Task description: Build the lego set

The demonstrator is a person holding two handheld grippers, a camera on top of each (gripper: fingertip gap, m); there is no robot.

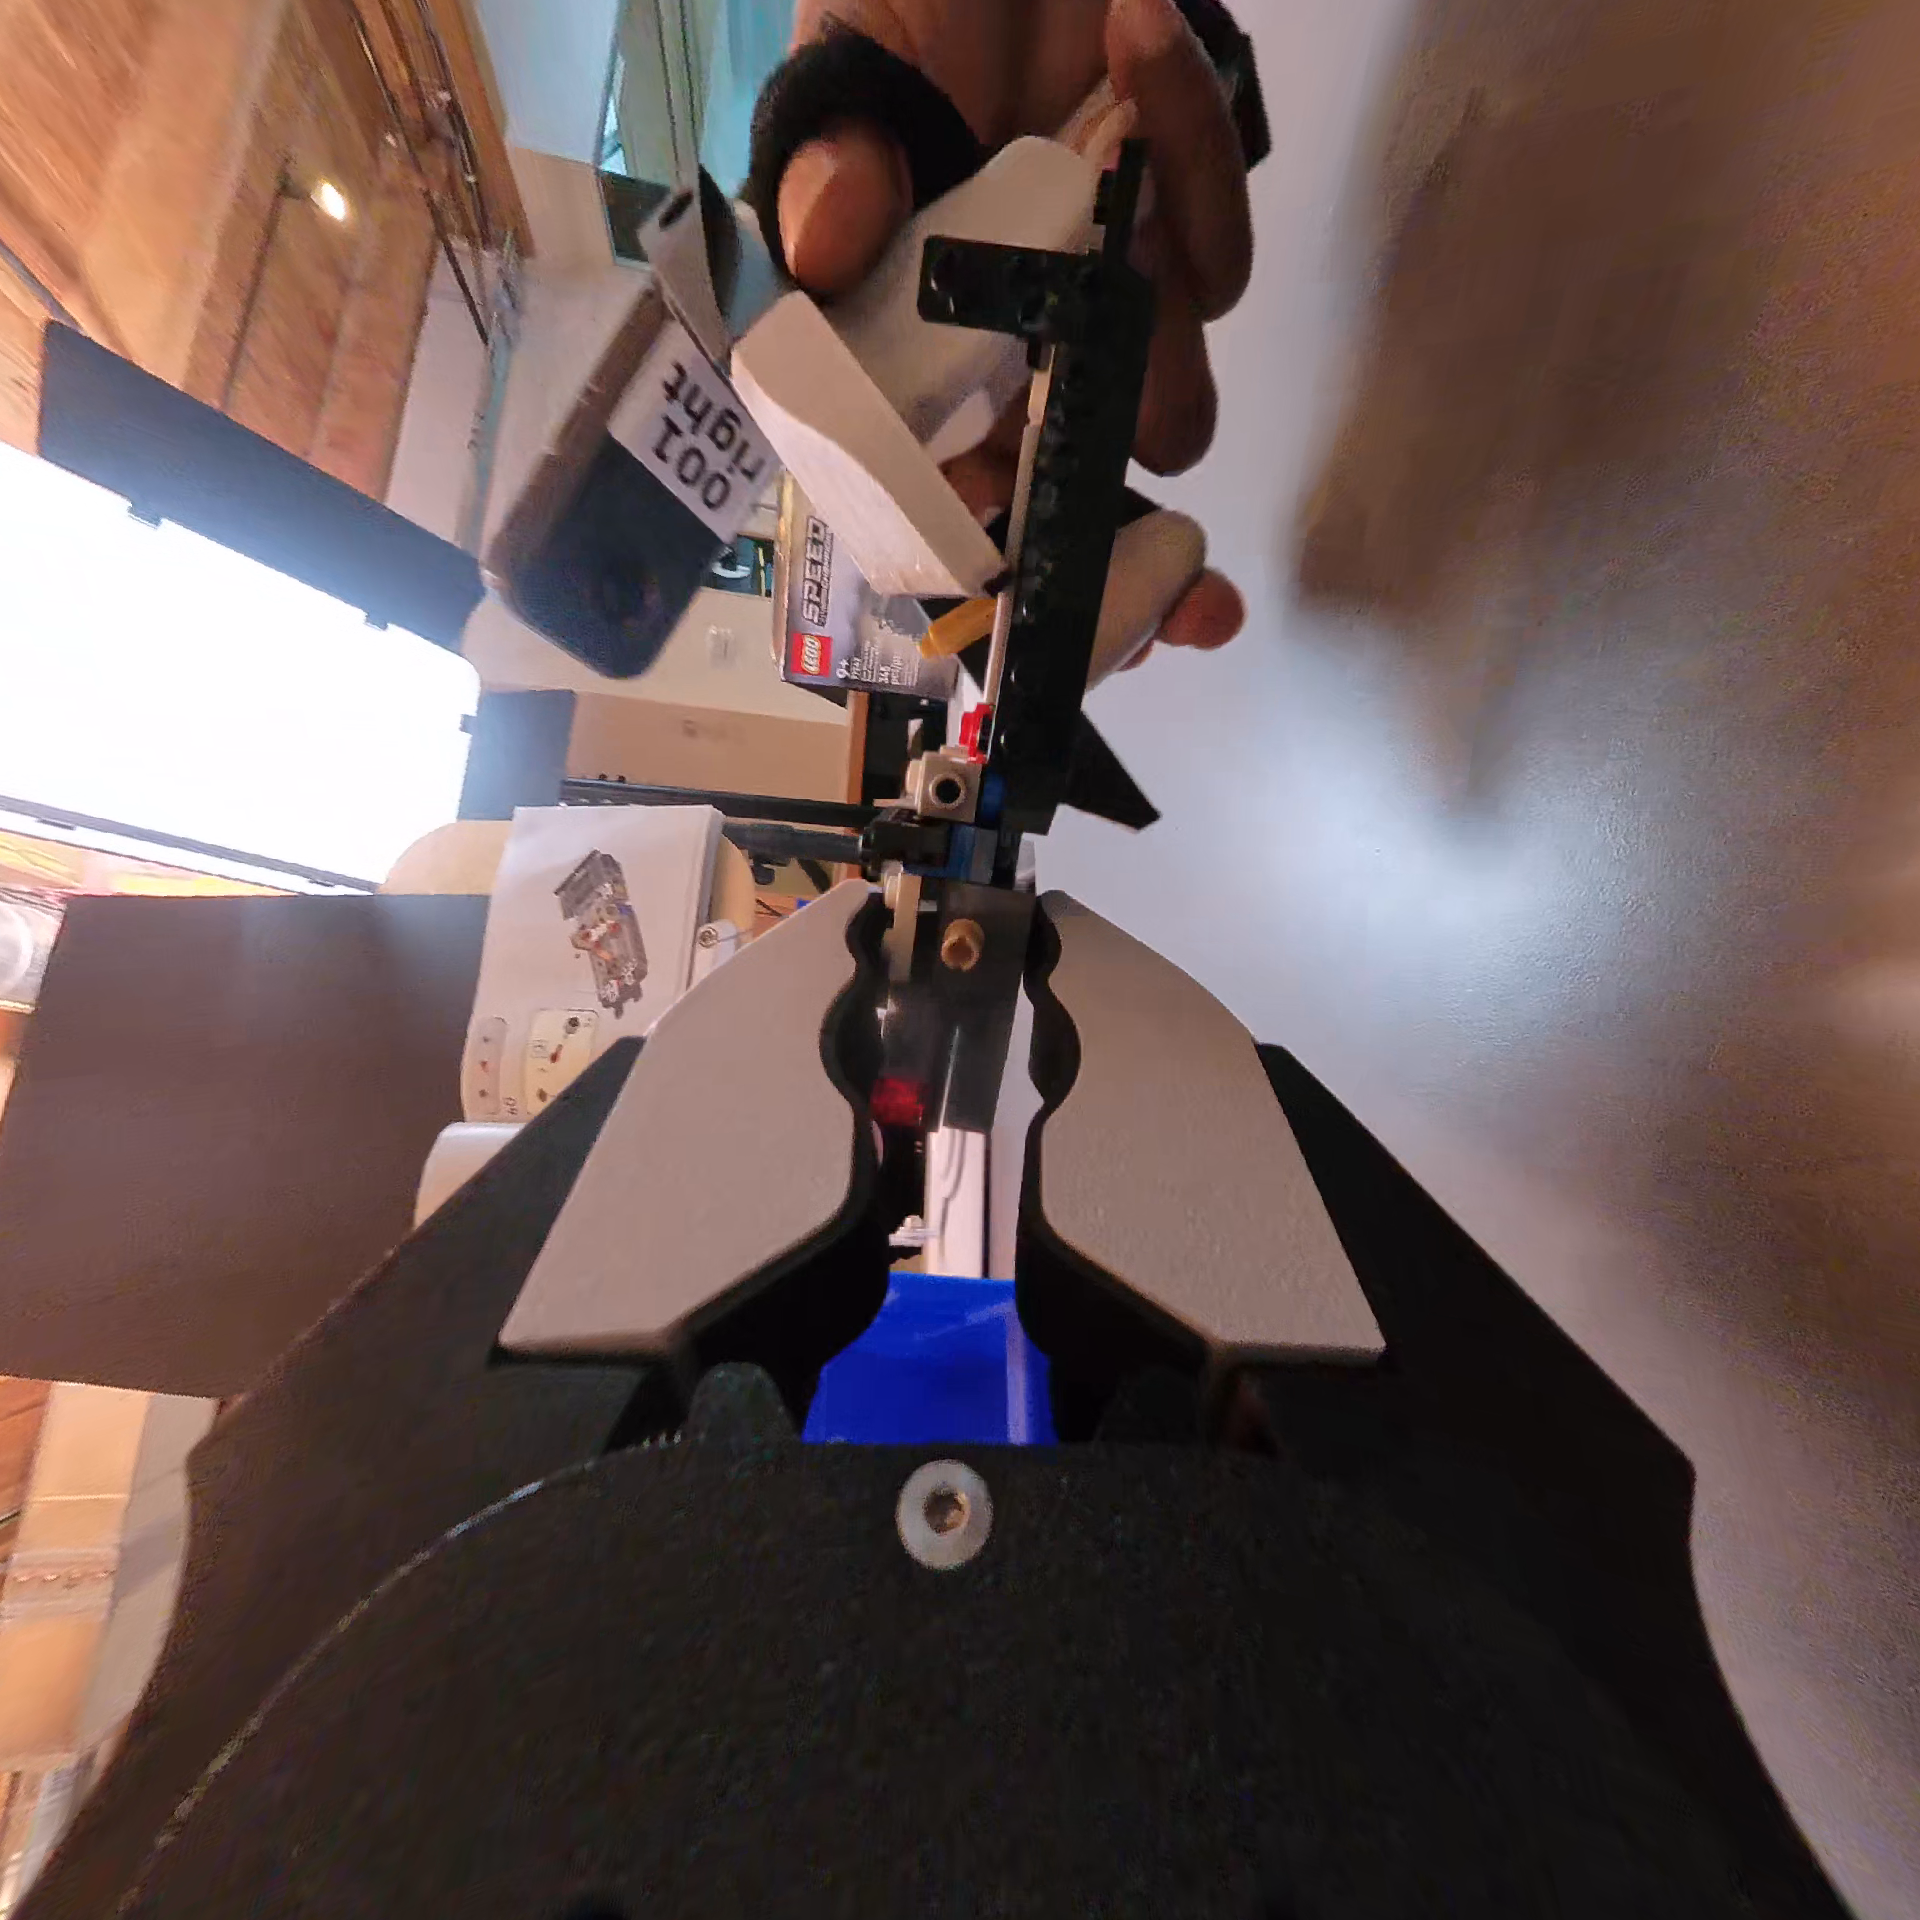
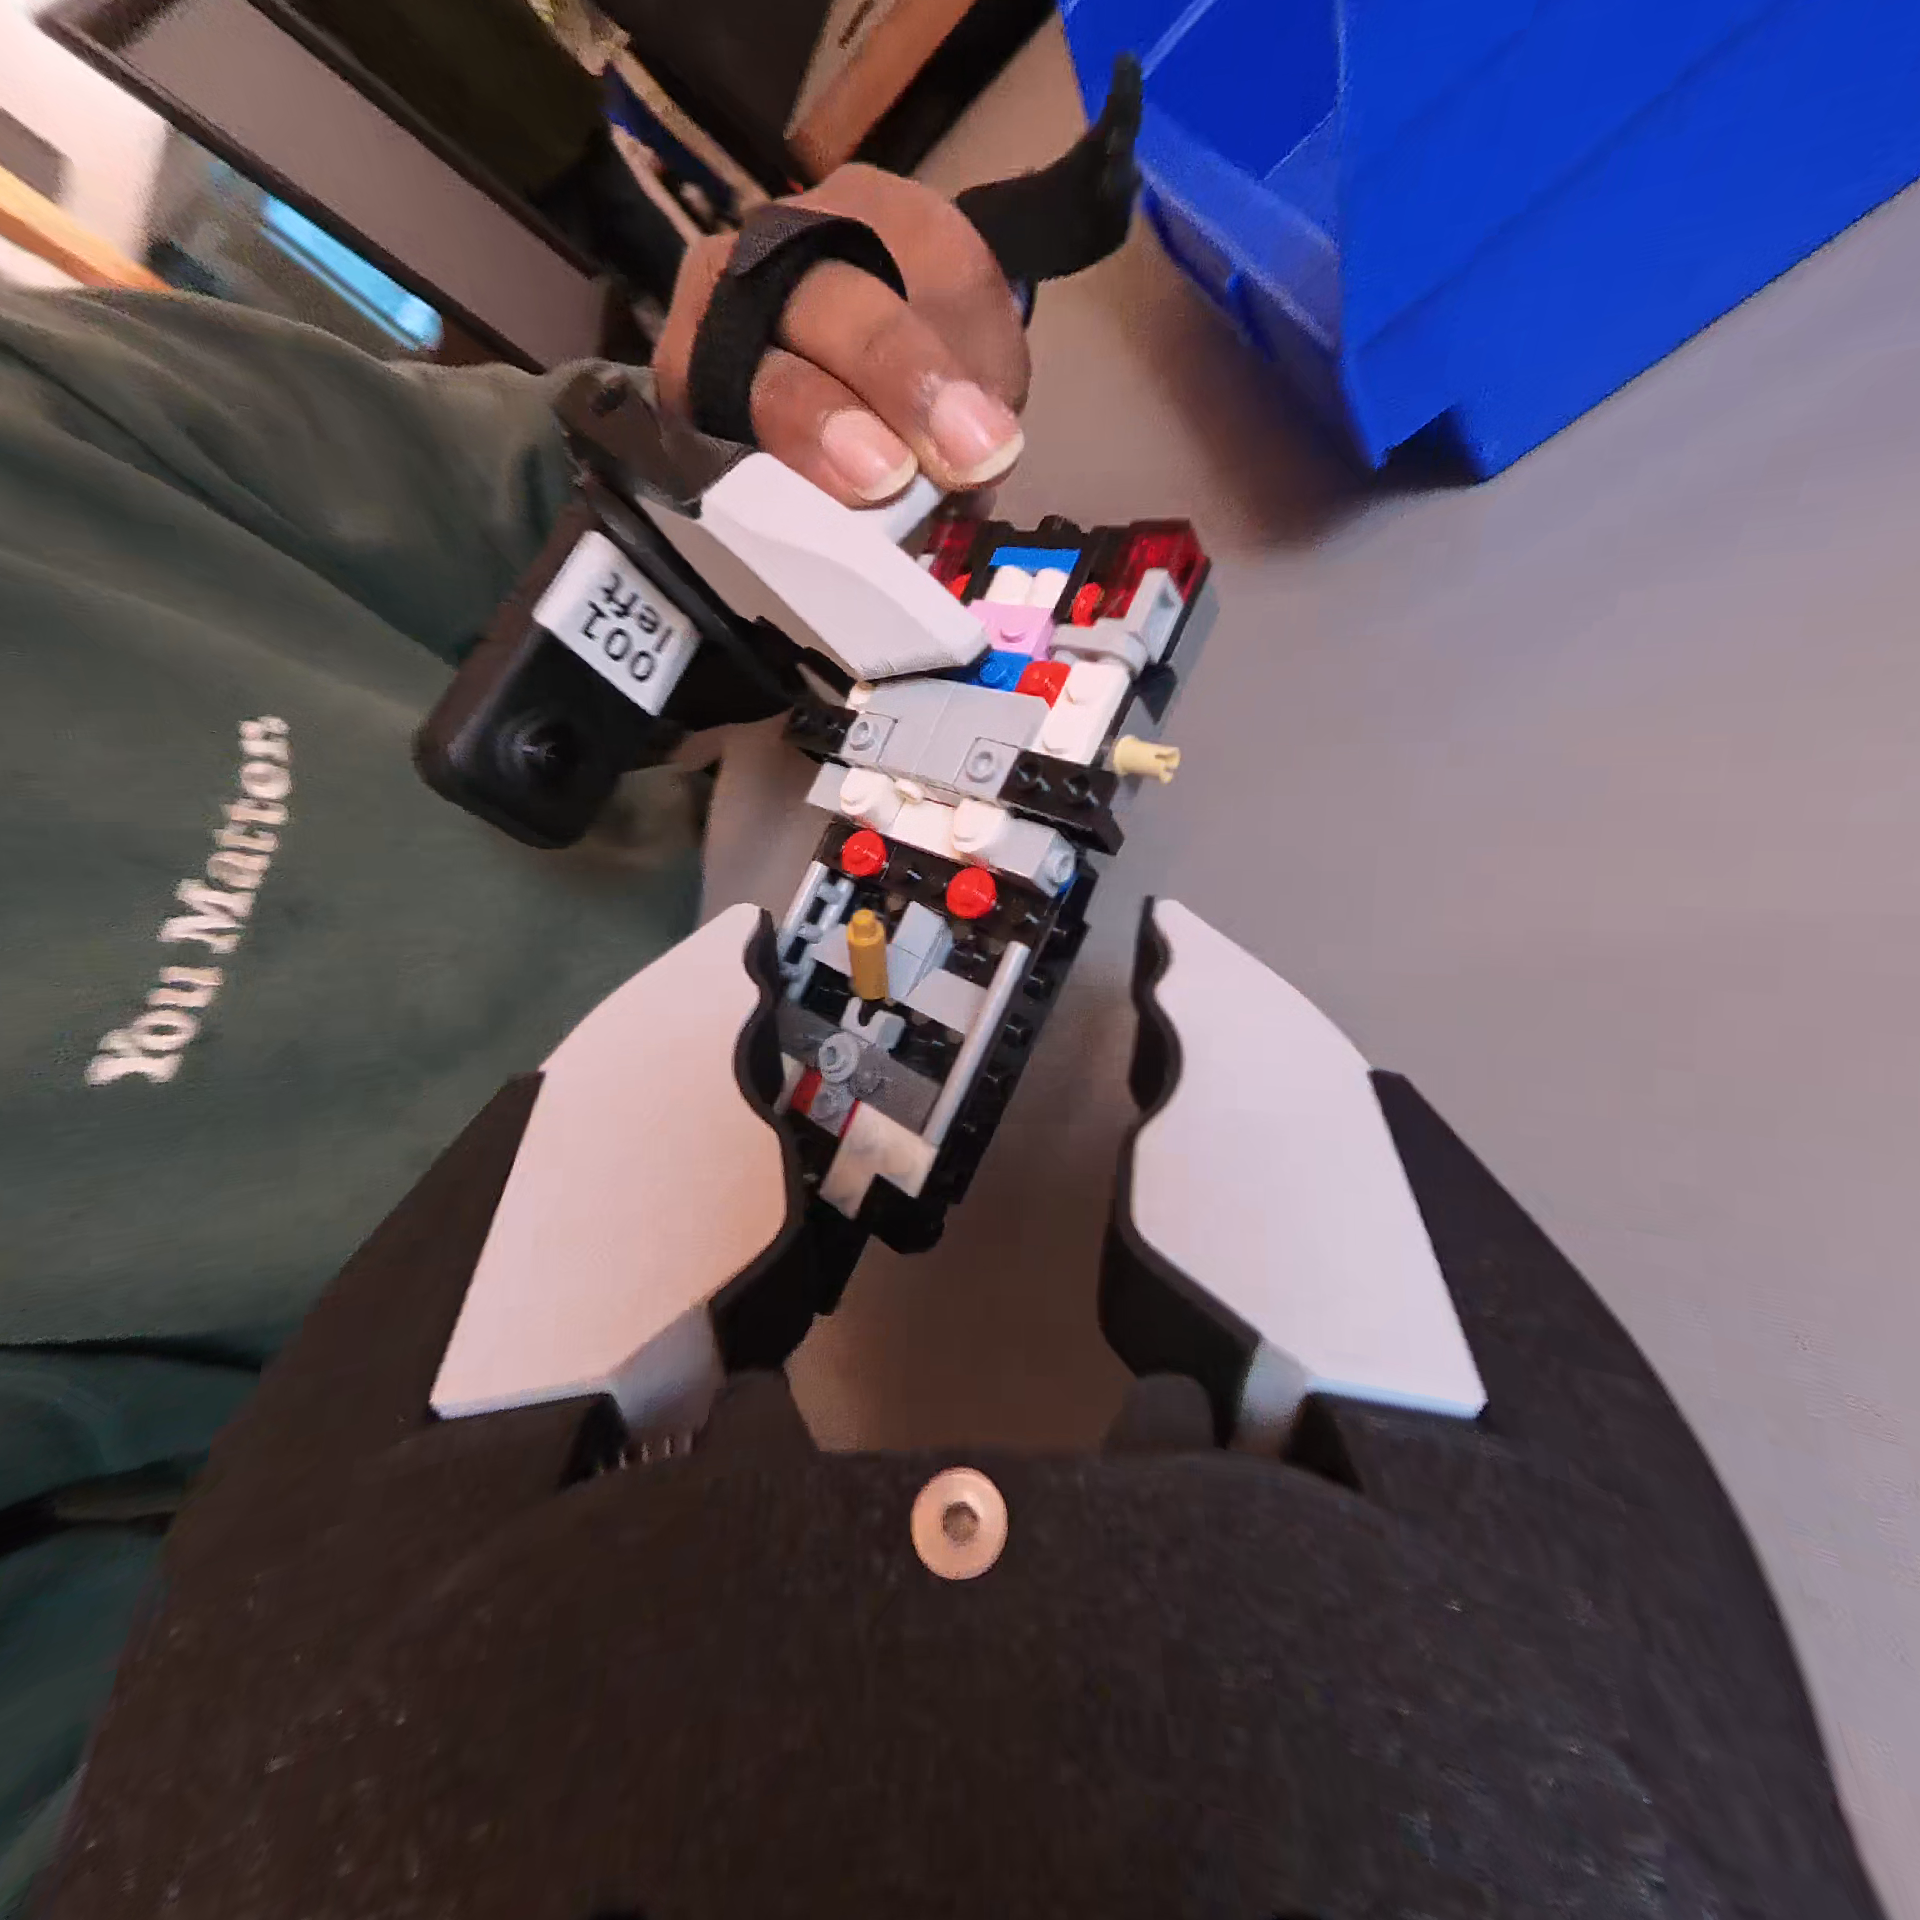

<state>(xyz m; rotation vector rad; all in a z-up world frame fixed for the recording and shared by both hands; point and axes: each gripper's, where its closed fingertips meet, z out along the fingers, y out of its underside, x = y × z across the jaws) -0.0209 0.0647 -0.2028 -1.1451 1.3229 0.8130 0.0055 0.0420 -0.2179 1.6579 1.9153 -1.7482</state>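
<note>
The left gripper [image 1: 951,935] is clamped on 1 end of the brick-built model [image 1: 1039,623]. The right gripper [image 2: 951,997] is spread, only its 9 o'clock finger [image 2: 665,1122] touching the model (table [image 2: 1558,831] below). A twist could snap off plates or the tan pin [image 2: 868,956] at 12 o'clock

I see a brick model [image 2: 940,883] that is mostly black with white, grey, red, blue and pink bricks and 2 tan pins. My grippers [image 2: 951,935] have light grey fingers [image 1: 727,1122] over black pads. The bin [image 2: 1558,208] is blue, the table [image 2: 1558,831] grey, the sleeve [image 2: 260,779] dark green.
</note>
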